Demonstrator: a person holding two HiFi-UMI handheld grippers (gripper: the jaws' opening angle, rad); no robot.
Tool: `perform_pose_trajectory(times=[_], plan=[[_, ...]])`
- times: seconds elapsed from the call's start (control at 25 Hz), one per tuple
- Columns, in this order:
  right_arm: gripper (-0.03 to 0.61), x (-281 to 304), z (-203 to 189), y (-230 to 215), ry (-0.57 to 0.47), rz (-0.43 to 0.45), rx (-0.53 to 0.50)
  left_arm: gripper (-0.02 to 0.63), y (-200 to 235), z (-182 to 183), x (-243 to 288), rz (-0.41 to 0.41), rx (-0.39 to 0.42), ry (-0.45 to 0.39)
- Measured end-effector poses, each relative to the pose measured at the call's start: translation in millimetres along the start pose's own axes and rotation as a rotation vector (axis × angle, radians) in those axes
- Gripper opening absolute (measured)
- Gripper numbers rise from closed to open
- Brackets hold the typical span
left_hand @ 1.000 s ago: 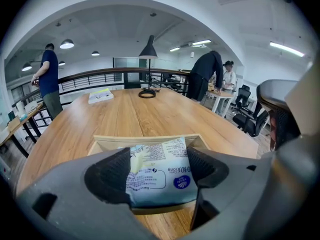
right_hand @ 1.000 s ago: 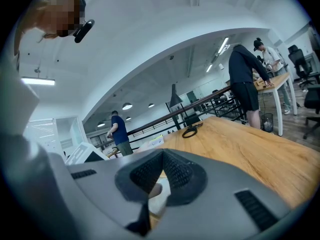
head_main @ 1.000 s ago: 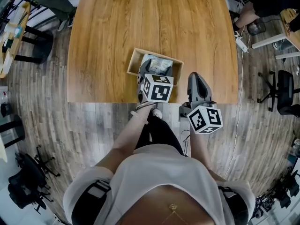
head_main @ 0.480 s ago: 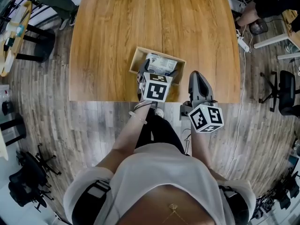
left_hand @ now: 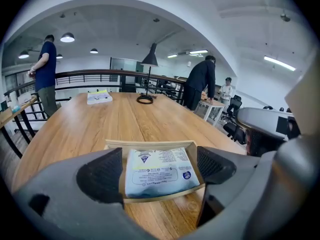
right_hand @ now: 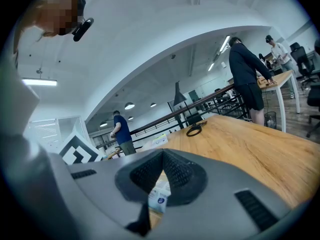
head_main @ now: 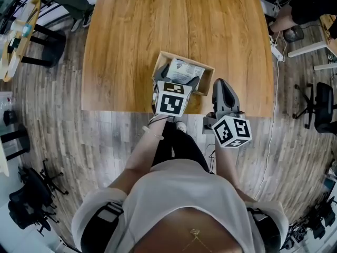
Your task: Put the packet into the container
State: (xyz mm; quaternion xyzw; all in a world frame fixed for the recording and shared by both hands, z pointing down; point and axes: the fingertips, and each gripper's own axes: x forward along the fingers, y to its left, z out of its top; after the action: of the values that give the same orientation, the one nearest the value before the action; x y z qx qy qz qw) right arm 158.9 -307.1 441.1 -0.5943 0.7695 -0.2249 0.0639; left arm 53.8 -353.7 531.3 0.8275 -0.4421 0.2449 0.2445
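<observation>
The jaws of the left gripper were spread wide and had just been opening. The packet was framed between the 2 dark pads but was pressed by neither of them, so nothing was held. The packet, white with blue print, was lying flat inside the container, a shallow open box of pale wood. It filled most of the box floor, and its near edge rested on the front rim.

The jaws of the right gripper were closed, their pads meeting at the tips with nothing gripped. A small part of the packet could be seen through the gap below them. In the head view this gripper was held level just beside the container's right side, over the near edge of the table, apart from the box.

The container stood near the table's front edge. Well beyond it, at the far end, a black coiled cable and a white booklet were lying. A black lamp stood behind them, and 2 people were standing by the railing in the background.
</observation>
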Motion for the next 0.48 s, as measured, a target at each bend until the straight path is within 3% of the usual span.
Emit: perform_pose_trajectory(times=[0.16, 0.32, 0.36, 0.48], plan=[[0.012, 4, -4, 9, 0.013, 0.005, -0.016, 0.350, 13, 8, -15, 0.048, 0.009, -0.056], [0.012, 7, -6, 18, 0.011, 0.011, -0.041, 0.058, 29, 7, -28, 0.103, -0.003, -0.107], [0.012, 6, -6, 20, 0.010, 0.011, -0.053, 0.020, 30, 7, -31, 0.100, -0.002, -0.118], [0.012, 2, -5, 26, 0.006, 0.009, -0.076, 0.009, 25, 12, -42, 0.030, -0.019, -0.176]])
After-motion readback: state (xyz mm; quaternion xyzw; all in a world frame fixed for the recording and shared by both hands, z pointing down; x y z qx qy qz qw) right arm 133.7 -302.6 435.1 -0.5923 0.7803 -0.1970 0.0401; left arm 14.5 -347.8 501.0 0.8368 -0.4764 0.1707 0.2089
